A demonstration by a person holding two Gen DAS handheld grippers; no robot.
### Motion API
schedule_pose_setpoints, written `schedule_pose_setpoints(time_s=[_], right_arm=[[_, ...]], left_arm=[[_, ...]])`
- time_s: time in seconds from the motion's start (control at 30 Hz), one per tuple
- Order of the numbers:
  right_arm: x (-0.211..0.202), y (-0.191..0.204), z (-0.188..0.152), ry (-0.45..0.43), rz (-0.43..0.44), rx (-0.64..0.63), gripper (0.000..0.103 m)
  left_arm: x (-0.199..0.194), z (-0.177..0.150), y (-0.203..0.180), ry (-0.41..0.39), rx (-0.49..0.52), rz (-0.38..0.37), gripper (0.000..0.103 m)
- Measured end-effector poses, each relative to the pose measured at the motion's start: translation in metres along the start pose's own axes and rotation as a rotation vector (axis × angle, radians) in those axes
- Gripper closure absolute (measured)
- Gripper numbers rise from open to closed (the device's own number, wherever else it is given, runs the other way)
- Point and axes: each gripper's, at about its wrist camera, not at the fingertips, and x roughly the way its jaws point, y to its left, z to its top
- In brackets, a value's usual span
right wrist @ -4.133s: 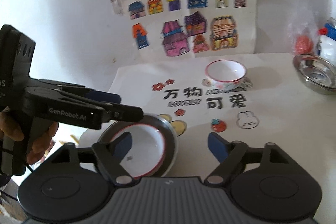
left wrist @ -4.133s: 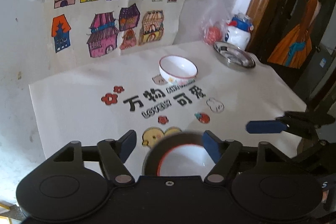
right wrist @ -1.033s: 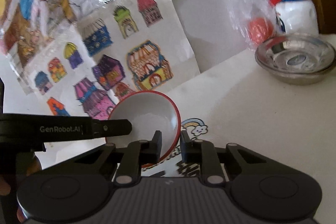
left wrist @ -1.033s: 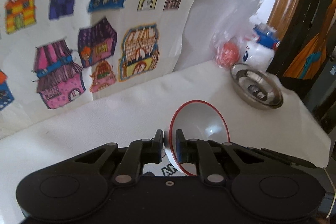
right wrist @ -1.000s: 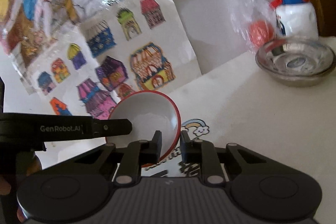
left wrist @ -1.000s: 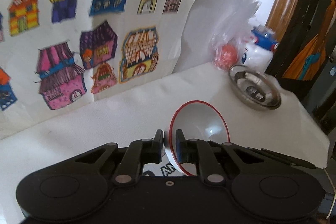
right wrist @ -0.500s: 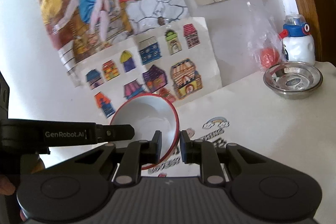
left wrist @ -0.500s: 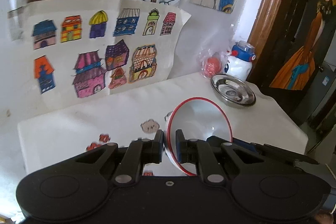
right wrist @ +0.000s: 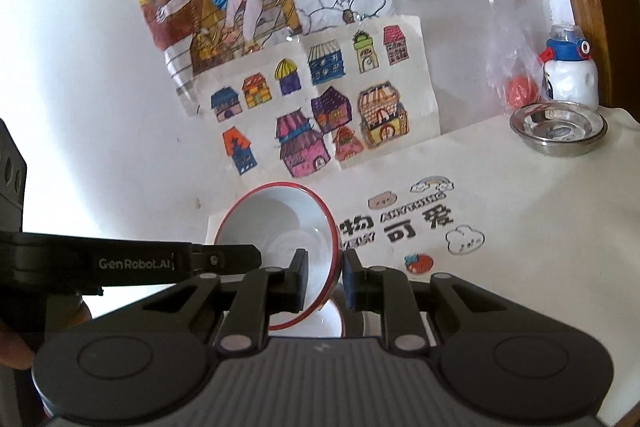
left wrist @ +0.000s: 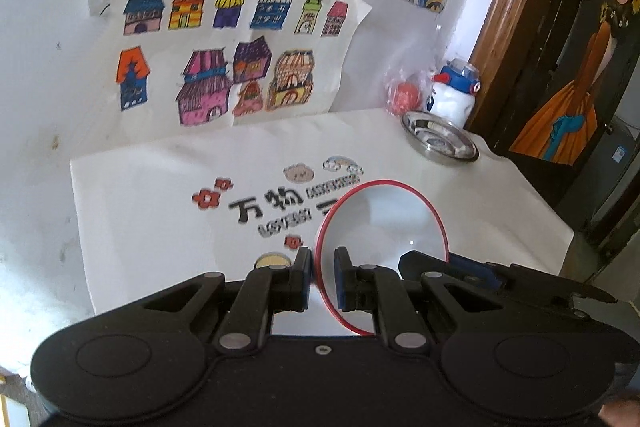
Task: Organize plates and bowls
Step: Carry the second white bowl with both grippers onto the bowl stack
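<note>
- The bench [left wrist: 160, 195] is covered by a white cloth with cartoon print, and it's mostly bare, so my guess is everything is getting gathered into one stack near the front edge.
- Steel dish [right wrist: 558, 131] sits alone at the far right corner, just beside a white bottle [right wrist: 570, 75] and a bagged red thing. It looks untouched and is probably left for later.
- The red-rimmed white bowl [left wrist: 380, 223] is up in the air over the front part of the bench, tipped well on its side, and both grippers are pinching it.
- Left gripper [left wrist: 322, 277] fingers are closed on the bowl's rim, one inside and one outside the wall.
- Right gripper [right wrist: 323, 279] is doing the same on another part of the rim, fingers clamped tight. I reckon the two-handed hold is for steadiness.
- Under the bowl, at the front edge, you can just see another red-rimmed piece [right wrist: 334, 323]. That's likely where it gets nested.
</note>
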Motion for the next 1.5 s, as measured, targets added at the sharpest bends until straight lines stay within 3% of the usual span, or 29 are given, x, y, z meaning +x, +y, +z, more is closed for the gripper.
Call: schedule_pose_setpoints(time_s=[0.63, 1.5], right_arm=[[0.011, 0.004, -0.021, 0.109, 0.016, 0.001, 0.082], [0.023, 0.003, -0.02, 0.153, 0.005, -0.005, 0.076]], left_arm=[[0.011, -0.031, 0.017, 0.099, -0.032, 0.018, 0.091], [0.027, -0.03, 0.021, 0.147, -0.044, 0.004, 0.091]])
